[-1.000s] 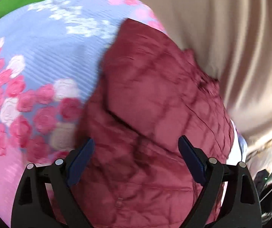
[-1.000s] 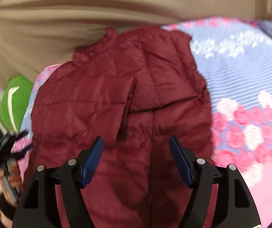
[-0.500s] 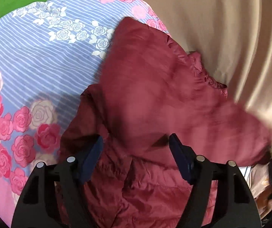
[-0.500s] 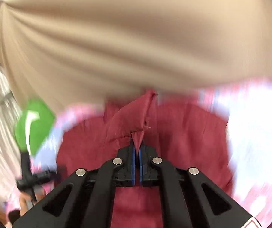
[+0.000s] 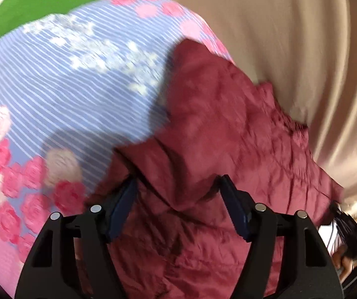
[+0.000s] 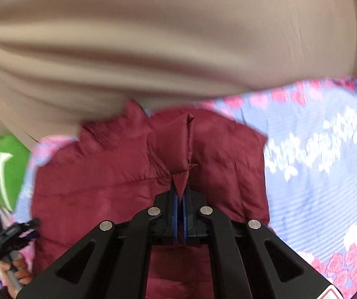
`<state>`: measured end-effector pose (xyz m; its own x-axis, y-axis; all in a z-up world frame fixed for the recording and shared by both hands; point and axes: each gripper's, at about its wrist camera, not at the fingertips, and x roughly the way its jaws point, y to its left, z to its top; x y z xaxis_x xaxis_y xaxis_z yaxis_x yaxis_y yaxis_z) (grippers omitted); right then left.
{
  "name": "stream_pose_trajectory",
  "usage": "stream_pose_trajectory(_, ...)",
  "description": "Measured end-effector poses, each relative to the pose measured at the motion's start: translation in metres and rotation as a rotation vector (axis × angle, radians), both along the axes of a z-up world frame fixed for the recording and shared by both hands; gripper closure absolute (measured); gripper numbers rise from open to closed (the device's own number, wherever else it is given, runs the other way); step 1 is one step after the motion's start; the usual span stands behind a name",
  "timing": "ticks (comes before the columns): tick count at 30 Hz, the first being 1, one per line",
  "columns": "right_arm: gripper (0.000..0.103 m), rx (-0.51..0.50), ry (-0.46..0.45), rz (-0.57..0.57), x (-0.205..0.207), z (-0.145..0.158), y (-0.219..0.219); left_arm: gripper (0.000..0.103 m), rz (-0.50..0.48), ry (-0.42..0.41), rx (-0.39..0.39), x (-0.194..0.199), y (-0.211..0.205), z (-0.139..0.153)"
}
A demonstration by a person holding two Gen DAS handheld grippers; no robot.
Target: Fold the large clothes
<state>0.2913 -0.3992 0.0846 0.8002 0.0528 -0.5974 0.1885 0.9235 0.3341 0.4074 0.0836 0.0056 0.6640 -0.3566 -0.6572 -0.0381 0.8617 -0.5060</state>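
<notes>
A dark red quilted jacket [image 5: 228, 129] lies crumpled on a floral bedspread [image 5: 66, 87]. My left gripper [image 5: 177, 199] hovers low over the jacket's near part. Its jaws are closing, with a raised fold of the red fabric between the blue pads [image 5: 121, 206], which do not visibly press on it. In the right wrist view my right gripper [image 6: 180, 194] is shut on a pinched point of the jacket [image 6: 91, 189] and holds that fold up above the rest of the garment.
A beige curtain [image 6: 153, 37] hangs right behind the bed. A green object [image 6: 6, 169] sits at the bedspread's [image 6: 315, 162] far corner. A hand [image 6: 19, 271] holding the other black tool shows at the lower left edge of the right wrist view.
My right gripper went from open over the flat jacket to shut on a fold and lifted it. My left gripper narrowed and shifted, and the jacket bunched up beneath it.
</notes>
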Motion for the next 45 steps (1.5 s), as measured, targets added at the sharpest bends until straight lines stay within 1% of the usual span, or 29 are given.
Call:
stream_pose_trajectory(2,0.1,-0.06,0.013,-0.055,0.0,0.001,-0.005,0.037,0.026,-0.005,-0.016,-0.001,0.014,-0.001)
stream_pose_trajectory(4,0.1,-0.076,0.112,-0.077,0.01,-0.022,-0.016,0.037,0.029,0.012,-0.046,-0.001,0.027,-0.005)
stream_pose_trajectory(6,0.1,-0.066,0.143,-0.066,0.013,-0.037,-0.019,0.037,0.027,0.021,-0.074,-0.005,0.034,-0.009)
stream_pose_trajectory(9,0.099,-0.042,0.133,-0.062,0.011,-0.043,-0.016,0.037,0.014,0.014,-0.105,-0.008,0.036,-0.007)
stream_pose_trajectory(12,0.099,-0.02,0.128,-0.049,0.011,-0.039,-0.013,0.037,-0.01,0.018,-0.14,-0.005,0.03,-0.005)
stream_pose_trajectory(14,0.099,-0.002,0.1,-0.014,0.009,-0.034,-0.005,0.037,-0.042,0.02,-0.159,-0.003,0.02,-0.003)
stream_pose_trajectory(16,0.099,0.013,0.08,0.024,0.005,-0.029,0.003,0.038,-0.052,0.014,-0.132,0.0,0.007,-0.003)
stream_pose_trajectory(17,0.099,0.007,0.076,0.046,0.006,-0.028,0.008,0.043,-0.047,0.016,-0.084,0.005,0.0,-0.004)
stream_pose_trajectory(18,0.099,-0.014,0.076,0.051,0.008,-0.029,0.012,0.069,-0.041,0.016,-0.034,0.011,-0.005,-0.007)
stream_pose_trajectory(19,0.1,-0.033,0.087,0.042,0.011,-0.032,0.012,0.085,-0.03,0.021,0.011,0.015,-0.005,-0.009)
stream_pose_trajectory(20,0.101,-0.032,0.101,0.034,0.012,-0.037,0.008,0.089,-0.009,0.027,0.017,0.017,0.002,-0.015)
stream_pose_trajectory(21,0.101,-0.037,0.123,0.01,0.015,-0.045,0.002,0.096,0.008,0.031,-0.017,0.02,0.01,-0.022)
stream_pose_trajectory(22,0.103,-0.039,0.142,-0.01,0.016,-0.055,-0.004,0.098,0.015,0.033,-0.036,0.02,0.014,-0.025)
stream_pose_trajectory(23,0.103,-0.018,0.145,-0.006,0.016,-0.063,-0.007,0.098,0.013,0.023,-0.062,0.02,0.019,-0.03)
stream_pose_trajectory(25,0.103,-0.001,0.14,-0.005,0.014,-0.067,-0.008,0.098,0.006,0.01,-0.058,0.019,0.021,-0.034)
stream_pose_trajectory(27,0.101,0.001,0.148,-0.011,0.011,-0.062,-0.005,0.098,0.007,-0.005,0.01,0.015,0.014,-0.03)
stream_pose_trajectory(29,0.091,0.029,0.13,-0.033,-0.004,-0.053,-0.008,0.097,0.005,-0.011,0.041,0.006,0.013,-0.021)
stream_pose_trajectory(30,0.088,0.035,0.119,-0.044,-0.017,-0.048,-0.01,0.092,-0.004,-0.015,0.049,0.0,0.014,-0.018)
stream_pose_trajectory(31,0.083,0.027,0.12,-0.046,-0.033,-0.044,-0.012,0.08,-0.013,-0.017,0.061,-0.007,0.016,-0.014)
stream_pose_trajectory(32,0.078,0.011,0.126,-0.042,-0.046,-0.043,-0.012,0.071,-0.025,-0.024,0.086,-0.017,0.018,-0.009)
stream_pose_trajectory(33,0.075,-0.011,0.139,-0.034,-0.063,-0.042,-0.013,0.052,-0.031,-0.028,0.114,-0.027,0.021,-0.005)
stream_pose_trajectory(34,0.066,-0.032,0.16,-0.026,-0.082,-0.043,-0.013,0.036,-0.03,-0.032,0.139,-0.038,0.025,-0.003)
stream_pose_trajectory(35,0.054,-0.038,0.173,-0.017,-0.098,-0.044,-0.014,0.031,-0.028,-0.035,0.16,-0.053,0.031,0.0)
stream_pose_trajectory(37,0.045,-0.038,0.212,-0.002,-0.134,-0.052,-0.015,0.02,-0.046,-0.019,0.18,-0.077,0.043,0.0)
stream_pose_trajectory(38,0.045,-0.034,0.248,0.012,-0.163,-0.058,-0.015,0.019,-0.067,0.008,0.188,-0.093,0.051,-0.002)
stream_pose_trajectory(42,0.041,-0.002,0.303,0.066,-0.226,-0.07,-0.005,0.021,-0.166,0.118,0.177,-0.139,0.062,-0.021)
stream_pose_trajectory(43,0.041,0.002,0.314,0.087,-0.238,-0.072,0.001,0.028,-0.198,0.149,0.169,-0.151,0.062,-0.028)
stream_pose_trajectory(44,0.041,-0.001,0.322,0.101,-0.244,-0.075,0.007,0.033,-0.214,0.146,0.188,-0.16,0.06,-0.029)
stream_pose_trajectory(45,0.042,-0.01,0.331,0.117,-0.251,-0.077,0.014,0.052,-0.225,0.132,0.23,-0.169,0.057,-0.029)
